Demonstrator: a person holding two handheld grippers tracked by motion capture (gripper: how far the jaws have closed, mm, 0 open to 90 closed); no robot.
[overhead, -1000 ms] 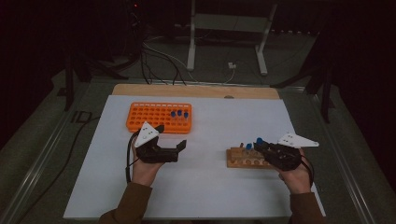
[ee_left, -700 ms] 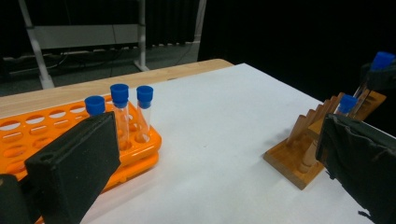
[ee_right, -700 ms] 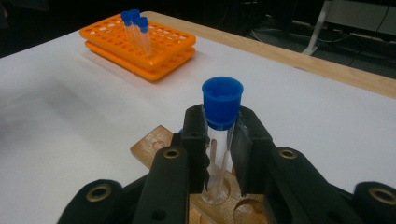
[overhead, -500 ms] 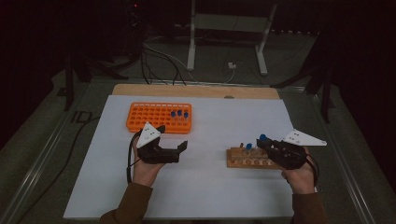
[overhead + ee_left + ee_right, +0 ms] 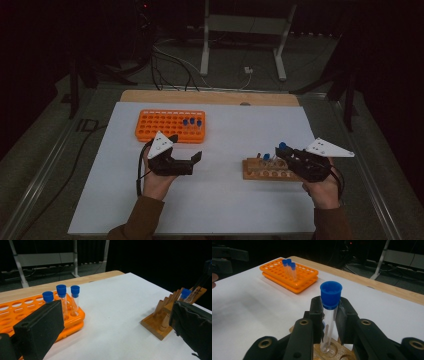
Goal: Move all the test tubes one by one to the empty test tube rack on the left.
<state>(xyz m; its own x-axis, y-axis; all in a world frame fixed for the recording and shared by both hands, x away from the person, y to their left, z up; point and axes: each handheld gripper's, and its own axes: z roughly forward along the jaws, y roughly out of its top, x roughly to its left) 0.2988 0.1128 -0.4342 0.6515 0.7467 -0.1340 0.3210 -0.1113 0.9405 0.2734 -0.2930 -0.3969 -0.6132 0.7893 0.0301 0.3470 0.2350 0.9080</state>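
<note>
We are in a lab. At twelve o'clock, an orange tube rack (image 5: 170, 126) sits on our white-covered table (image 5: 225, 210); dark surroundings hold cables (image 5: 170, 60).

Blue-capped test tube (image 5: 329, 315) — upright, clamped

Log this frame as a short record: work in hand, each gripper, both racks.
work: lifting a capped tube out of the wooden rack
right gripper: shut on the tube, bottom end just over a hole
left gripper: open, holding nothing, near the orange rack
orange rack: three blue-capped tubes upright
wooden rack: one more capped tube
</note>
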